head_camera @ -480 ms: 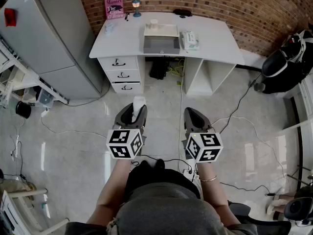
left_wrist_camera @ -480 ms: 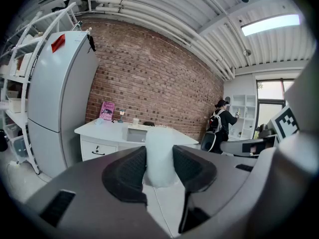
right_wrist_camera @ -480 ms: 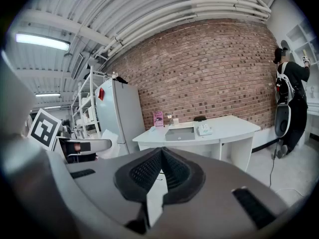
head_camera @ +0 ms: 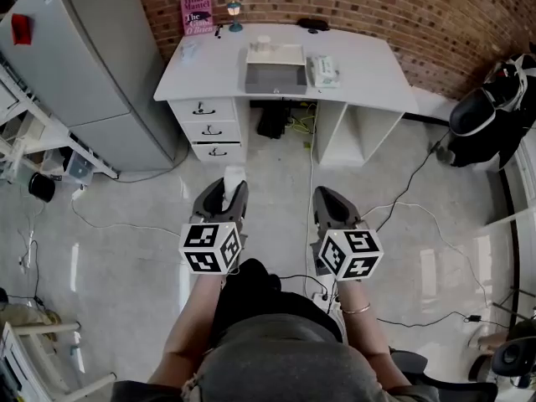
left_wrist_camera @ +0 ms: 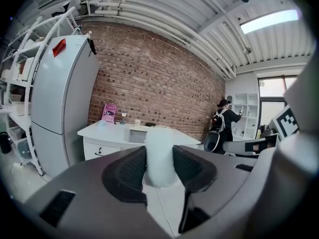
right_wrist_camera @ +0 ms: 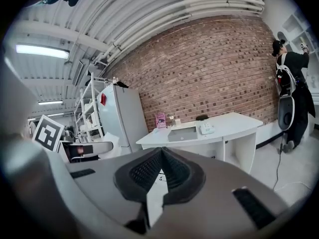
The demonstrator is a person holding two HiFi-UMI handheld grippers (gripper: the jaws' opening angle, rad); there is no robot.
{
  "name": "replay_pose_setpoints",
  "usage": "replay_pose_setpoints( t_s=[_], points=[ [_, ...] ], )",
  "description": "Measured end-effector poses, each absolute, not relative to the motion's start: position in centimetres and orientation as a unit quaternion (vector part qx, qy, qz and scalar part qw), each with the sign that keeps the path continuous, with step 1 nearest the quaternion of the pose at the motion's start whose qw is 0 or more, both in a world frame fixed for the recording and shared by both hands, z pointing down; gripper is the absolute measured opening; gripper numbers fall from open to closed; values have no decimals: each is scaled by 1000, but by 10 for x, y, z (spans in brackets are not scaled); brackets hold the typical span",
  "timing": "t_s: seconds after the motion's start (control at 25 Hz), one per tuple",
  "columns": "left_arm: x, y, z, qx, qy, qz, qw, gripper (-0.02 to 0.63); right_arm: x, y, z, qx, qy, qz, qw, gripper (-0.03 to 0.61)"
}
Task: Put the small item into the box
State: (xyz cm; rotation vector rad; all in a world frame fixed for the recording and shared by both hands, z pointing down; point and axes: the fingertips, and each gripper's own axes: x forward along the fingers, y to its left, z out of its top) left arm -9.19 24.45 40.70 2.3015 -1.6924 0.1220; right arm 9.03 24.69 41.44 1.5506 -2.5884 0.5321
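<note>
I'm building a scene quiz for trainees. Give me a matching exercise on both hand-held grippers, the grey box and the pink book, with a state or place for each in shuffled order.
Column one:
1. left hand-held gripper
2. right hand-held gripper
3. grey box
4. pink book

Column two:
A. upright against the brick wall
B. shut, nothing between the jaws
C. flat on the middle of the white desk
D. shut on a white small item

Pairs: 1-D, 2-B, 3-C, 4-A.
</note>
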Motion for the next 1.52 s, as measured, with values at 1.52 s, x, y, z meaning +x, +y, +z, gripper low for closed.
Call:
replay_pose_setpoints(
  t_s=[1.52],
  points=[
    [-137,-15,426,809,-562,59,163,173,52,2,421,541,-815,202,51,6]
  ],
)
